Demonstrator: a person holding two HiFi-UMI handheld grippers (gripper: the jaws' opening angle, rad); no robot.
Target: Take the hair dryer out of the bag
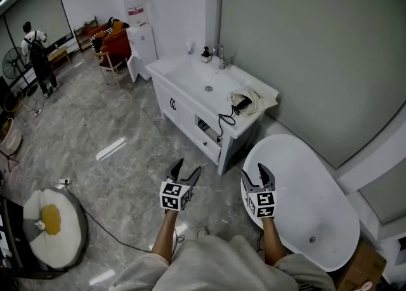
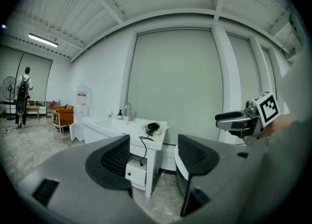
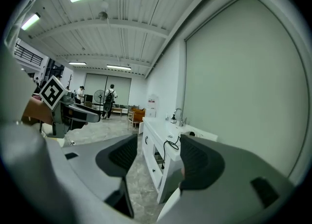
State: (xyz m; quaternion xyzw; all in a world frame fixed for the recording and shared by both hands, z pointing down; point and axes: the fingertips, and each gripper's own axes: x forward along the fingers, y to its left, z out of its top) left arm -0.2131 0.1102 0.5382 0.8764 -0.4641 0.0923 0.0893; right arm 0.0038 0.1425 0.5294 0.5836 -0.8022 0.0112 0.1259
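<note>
A cream bag point(image 1: 255, 98) lies on the right end of a white vanity counter point(image 1: 184, 71). A black hair dryer point(image 1: 242, 103) sits in the bag's mouth, and its cord point(image 1: 223, 122) hangs down over the counter front. In the left gripper view the hair dryer point(image 2: 154, 126) shows small and far beyond the jaws. My left gripper point(image 1: 185, 170) and right gripper point(image 1: 255, 175) are side by side over the floor, well short of the vanity. Both are open with nothing between their jaws. The left gripper point(image 2: 153, 150) and right gripper point(image 3: 158, 152) both point toward the vanity.
A white bathtub point(image 1: 304, 201) stands right of the vanity, close under my right gripper. The counter has a sink basin point(image 1: 209, 87), a faucet point(image 1: 221, 55) and a soap bottle point(image 1: 206, 54). A water dispenser point(image 1: 141, 36), orange chairs point(image 1: 114, 39) and a person point(image 1: 38, 55) are farther back. A round lamp point(image 1: 51, 226) lies at the lower left.
</note>
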